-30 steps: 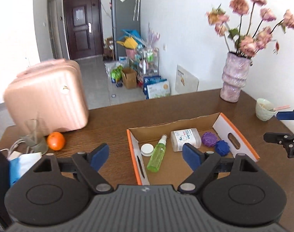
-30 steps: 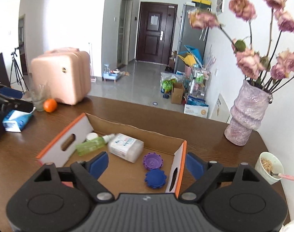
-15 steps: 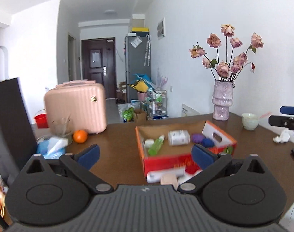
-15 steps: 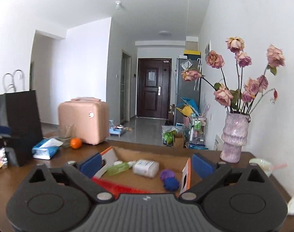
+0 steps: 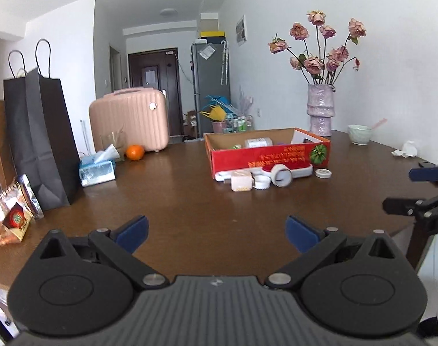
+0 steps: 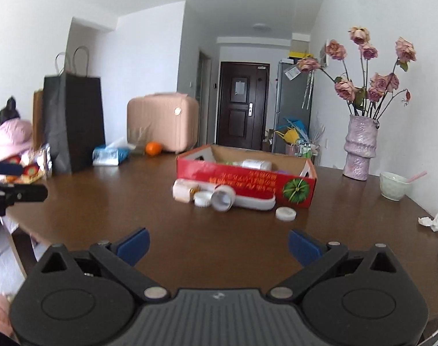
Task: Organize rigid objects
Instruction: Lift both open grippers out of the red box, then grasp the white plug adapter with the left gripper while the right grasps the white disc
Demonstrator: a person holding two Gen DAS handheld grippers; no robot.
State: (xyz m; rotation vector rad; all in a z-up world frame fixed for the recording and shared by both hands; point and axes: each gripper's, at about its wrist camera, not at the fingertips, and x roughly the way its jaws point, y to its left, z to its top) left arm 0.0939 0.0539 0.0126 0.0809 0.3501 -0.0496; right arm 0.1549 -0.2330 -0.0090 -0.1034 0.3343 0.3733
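Left wrist view: one red cardboard box sits centre-right of the frame on the brown table, open top showing one white bottle plus other contents too small to name. Against its near wall lies a small cluster: one cream cube-like container, one white ribbed cap, one tape roll on its side, one long white case behind them, and one white lid slightly apart to the right. Left half of frame: one black paper bag, one tissue pack, one orange, one pink suitcase. One vase of dried roses and one bowl upper right. The left gripper hovers low over the near table edge, level, jaws spread wide, holding nothing. The right gripper's fingers poke in at the right edge. Right wrist view: same box at centre, same five loose items before it, lid nearest. One crumpled tissue at right edge. The right gripper is level above the table, well short of the box, jaws wide apart and empty.
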